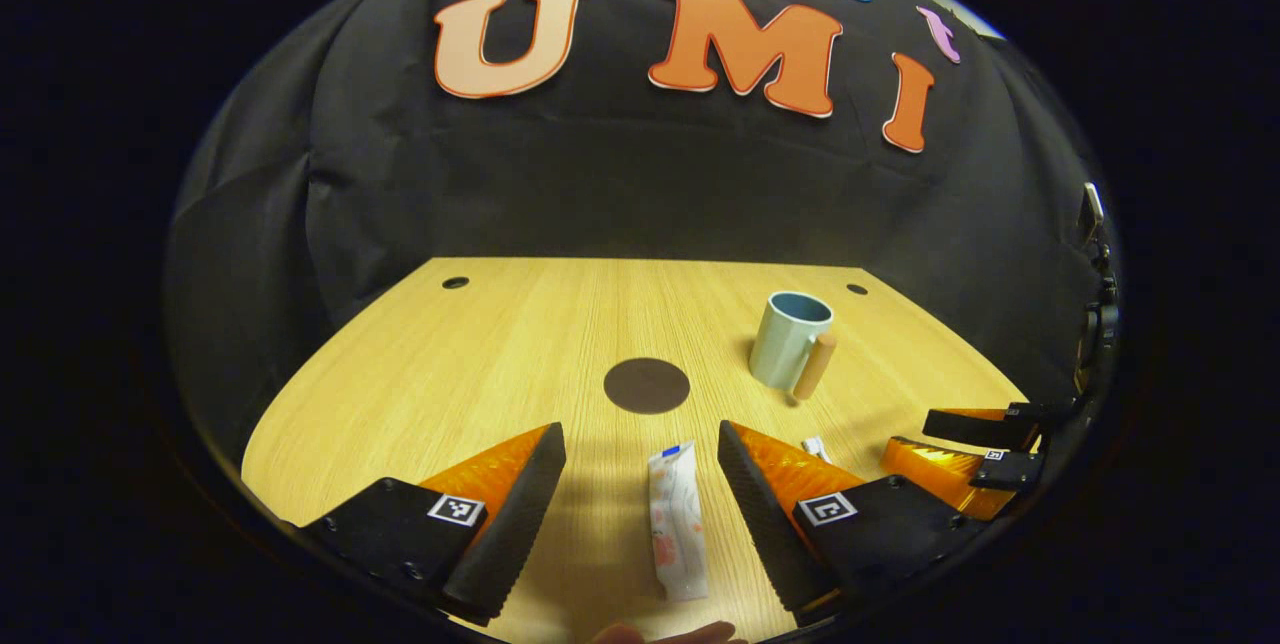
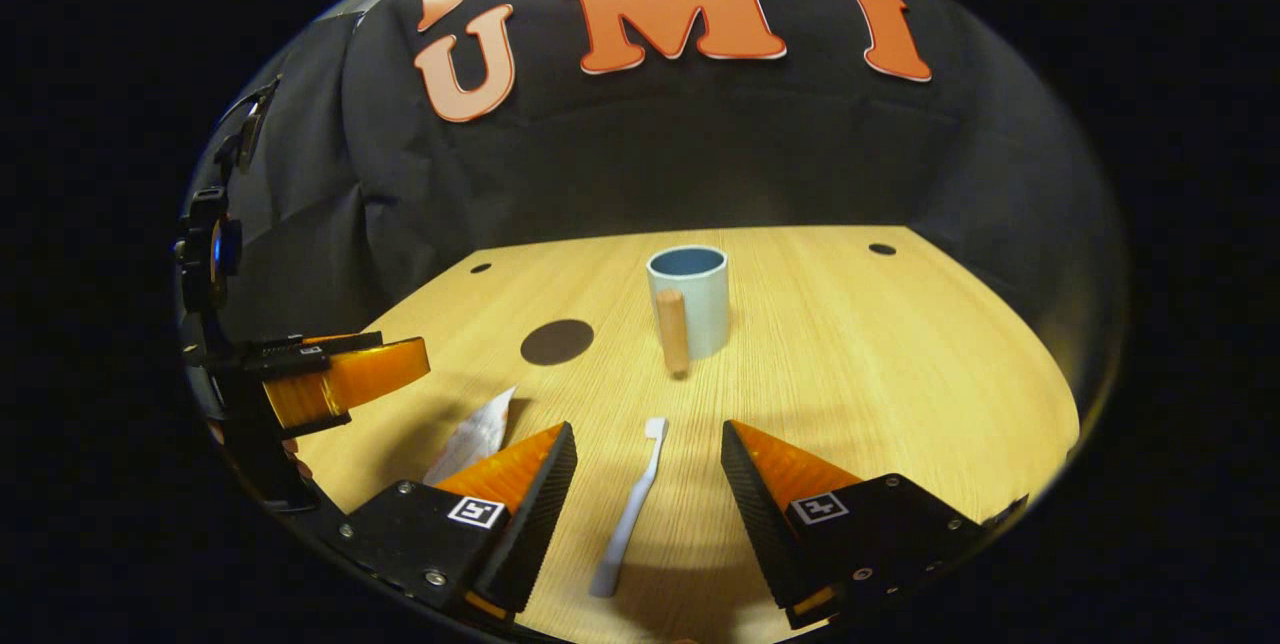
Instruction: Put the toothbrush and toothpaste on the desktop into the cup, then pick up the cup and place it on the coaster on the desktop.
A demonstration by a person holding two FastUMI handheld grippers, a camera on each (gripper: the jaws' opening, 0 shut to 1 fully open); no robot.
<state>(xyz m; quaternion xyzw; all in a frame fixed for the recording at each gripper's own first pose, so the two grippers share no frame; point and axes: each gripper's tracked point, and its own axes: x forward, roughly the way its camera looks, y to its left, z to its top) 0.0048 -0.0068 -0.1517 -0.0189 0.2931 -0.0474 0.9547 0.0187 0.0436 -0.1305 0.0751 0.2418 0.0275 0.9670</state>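
A white toothpaste tube [image 1: 677, 522] lies flat on the wooden desktop [image 1: 480, 364], between the spread fingers of my left gripper [image 1: 640, 454], which is open. A white toothbrush [image 2: 630, 509] lies between the fingers of my right gripper [image 2: 648, 454], also open and empty. The pale blue cup [image 1: 790, 339] with a tan handle stands upright farther back, also visible in the right gripper view as the cup [image 2: 690, 299]. A dark round coaster [image 1: 646, 385] lies left of the cup, seen too as the coaster [image 2: 556, 341]. The toothpaste [image 2: 472, 436] pokes out beside my right gripper's left finger.
The other gripper [image 1: 975, 459] shows at the right of the left gripper view, and at the left edge of the right gripper view [image 2: 330, 374]. Small dark holes [image 1: 455, 282] mark the desktop's far corners. Black cloth walls the booth behind the table.
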